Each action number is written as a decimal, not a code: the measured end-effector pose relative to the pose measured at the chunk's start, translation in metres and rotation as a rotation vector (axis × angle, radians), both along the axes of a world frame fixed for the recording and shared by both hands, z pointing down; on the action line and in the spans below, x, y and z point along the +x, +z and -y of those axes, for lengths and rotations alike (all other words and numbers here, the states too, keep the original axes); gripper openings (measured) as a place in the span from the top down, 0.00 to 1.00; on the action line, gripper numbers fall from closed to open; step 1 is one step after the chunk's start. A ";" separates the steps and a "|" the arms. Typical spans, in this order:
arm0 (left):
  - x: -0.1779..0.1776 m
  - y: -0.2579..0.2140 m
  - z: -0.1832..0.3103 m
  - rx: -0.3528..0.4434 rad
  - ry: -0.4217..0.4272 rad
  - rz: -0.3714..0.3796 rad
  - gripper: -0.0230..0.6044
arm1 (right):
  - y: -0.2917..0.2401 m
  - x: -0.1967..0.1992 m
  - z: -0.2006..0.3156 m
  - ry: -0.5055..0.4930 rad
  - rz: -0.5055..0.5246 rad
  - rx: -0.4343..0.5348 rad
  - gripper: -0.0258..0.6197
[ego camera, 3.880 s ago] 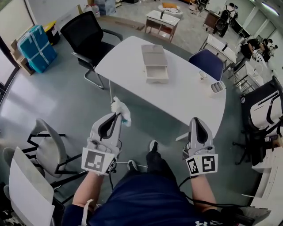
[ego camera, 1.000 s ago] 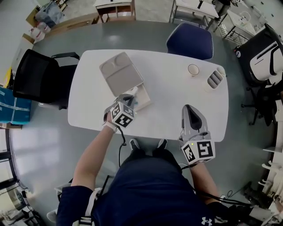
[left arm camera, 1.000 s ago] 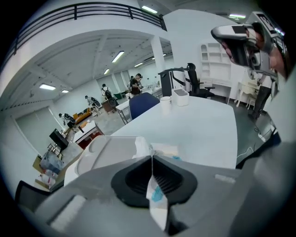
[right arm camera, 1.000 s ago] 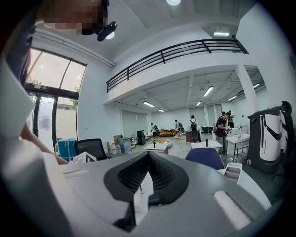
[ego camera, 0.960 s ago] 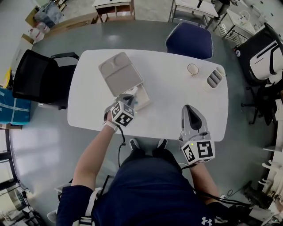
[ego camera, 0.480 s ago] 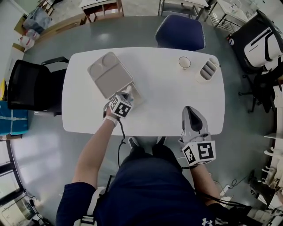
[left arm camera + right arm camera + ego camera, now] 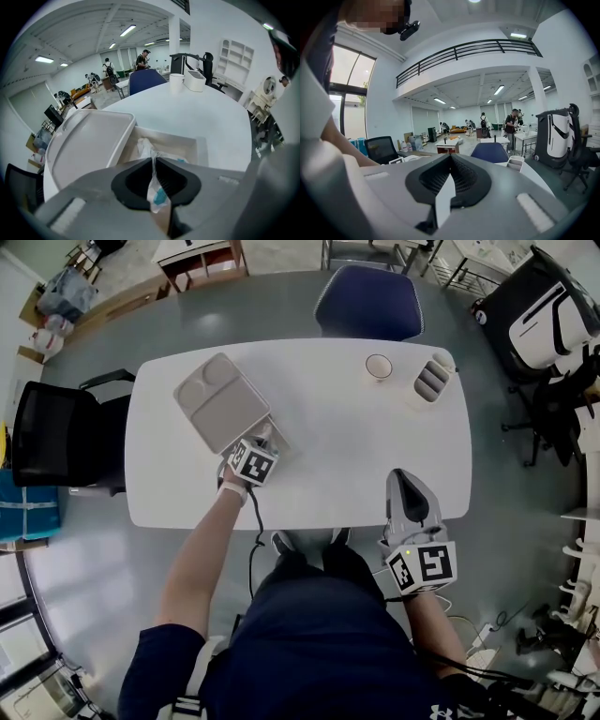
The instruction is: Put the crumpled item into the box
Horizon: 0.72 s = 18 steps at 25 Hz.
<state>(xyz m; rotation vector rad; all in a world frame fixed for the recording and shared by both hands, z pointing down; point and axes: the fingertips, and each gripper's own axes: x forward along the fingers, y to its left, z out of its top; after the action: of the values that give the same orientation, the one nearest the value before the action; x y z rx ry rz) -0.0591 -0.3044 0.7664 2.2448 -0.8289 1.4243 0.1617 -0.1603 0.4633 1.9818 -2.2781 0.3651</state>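
A white crumpled item (image 7: 157, 191) with a blue patch hangs pinched between the tips of my left gripper (image 7: 153, 161), its upper end reaching down into the open white box (image 7: 202, 146). The box's grey lid (image 7: 89, 143) lies flipped open at the left. The left jaws are opening, with the item still caught between them. In the head view the left gripper (image 7: 266, 435) is over the box (image 7: 280, 440), beside the lid (image 7: 218, 411). My right gripper (image 7: 400, 479) stays shut and empty near the table's front edge, pointing across the room (image 7: 450, 159).
On the white table (image 7: 356, 446) a cup (image 7: 379, 366) and a grey slotted holder (image 7: 431, 381) stand at the far right. A blue chair (image 7: 367, 301) is behind the table and a black chair (image 7: 52, 432) at its left end.
The left gripper came from beside the table to over the box with the item. In the last second it edged further over the box. The right gripper kept its place.
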 end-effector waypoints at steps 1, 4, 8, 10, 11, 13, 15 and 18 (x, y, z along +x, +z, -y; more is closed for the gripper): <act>0.001 0.000 0.000 -0.001 0.000 -0.001 0.91 | 0.000 0.001 0.000 -0.001 0.000 0.000 0.96; 0.004 -0.006 0.000 0.005 -0.005 -0.014 0.81 | -0.003 0.000 0.001 -0.012 0.000 0.004 0.96; 0.005 -0.024 0.002 0.060 -0.019 -0.052 0.74 | -0.004 -0.006 0.003 -0.036 0.000 0.011 0.96; 0.006 -0.038 -0.003 0.080 -0.026 -0.085 0.74 | -0.005 -0.008 0.006 -0.050 0.001 0.017 0.96; 0.006 -0.045 -0.005 0.091 -0.033 -0.101 0.74 | -0.007 -0.009 0.007 -0.058 0.000 0.022 0.96; 0.003 -0.062 -0.009 0.121 -0.055 -0.138 0.74 | -0.011 -0.013 0.010 -0.074 -0.002 0.033 0.96; -0.002 -0.084 -0.010 0.166 -0.085 -0.183 0.74 | -0.016 -0.016 0.014 -0.090 -0.004 0.046 0.96; -0.011 -0.128 -0.010 0.245 -0.121 -0.260 0.74 | -0.025 -0.022 0.021 -0.113 -0.010 0.072 0.96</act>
<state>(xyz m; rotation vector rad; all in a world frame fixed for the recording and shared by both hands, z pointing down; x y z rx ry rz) -0.0704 -0.2947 0.6387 2.4424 -1.0770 0.9954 0.1399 -0.1817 0.4384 1.8704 -2.4168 0.2653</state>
